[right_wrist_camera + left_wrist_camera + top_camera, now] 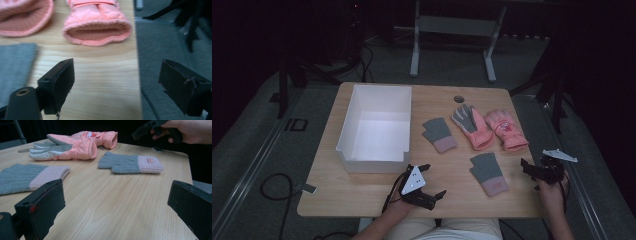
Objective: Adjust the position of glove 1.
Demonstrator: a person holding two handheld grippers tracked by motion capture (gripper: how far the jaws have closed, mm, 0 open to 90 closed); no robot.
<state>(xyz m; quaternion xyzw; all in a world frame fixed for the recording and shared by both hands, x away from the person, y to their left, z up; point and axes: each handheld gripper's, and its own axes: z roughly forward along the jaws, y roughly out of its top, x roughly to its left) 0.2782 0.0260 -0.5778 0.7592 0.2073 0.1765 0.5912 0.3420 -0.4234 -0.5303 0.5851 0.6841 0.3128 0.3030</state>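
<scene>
- The left gripper [428, 181] hovers over the front edge of the table [362, 195], at about 6 o'clock; its jaws stand wide apart and hold nothing.
- The right gripper [532, 172] is at the table's right front corner, about 4 o'clock, also spread wide and empty.
- The near grey glove [488, 172] lies flat between the two grippers, with its pink cuff toward the person and its fingers toward 12 o'clock. It is the closest thing to both grippers.
- A second grey glove [439, 134] lies near the middle of the table, and two pink gloves [490, 128] lie side by side at about 1 o'clock. An open white box [375, 127] stands at about 10 o'clock.
- In my judgement the knitted glove is light, soft and floppy. It will sag and fold when lifted, but it is not fragile and not slippery.
- The thick ribbed cuff [150, 163] seems the best place to take hold, because there is more material there for the jaws. The pink gloves look padded and bulkier, so their open cuffs [97, 31] would suit.
</scene>
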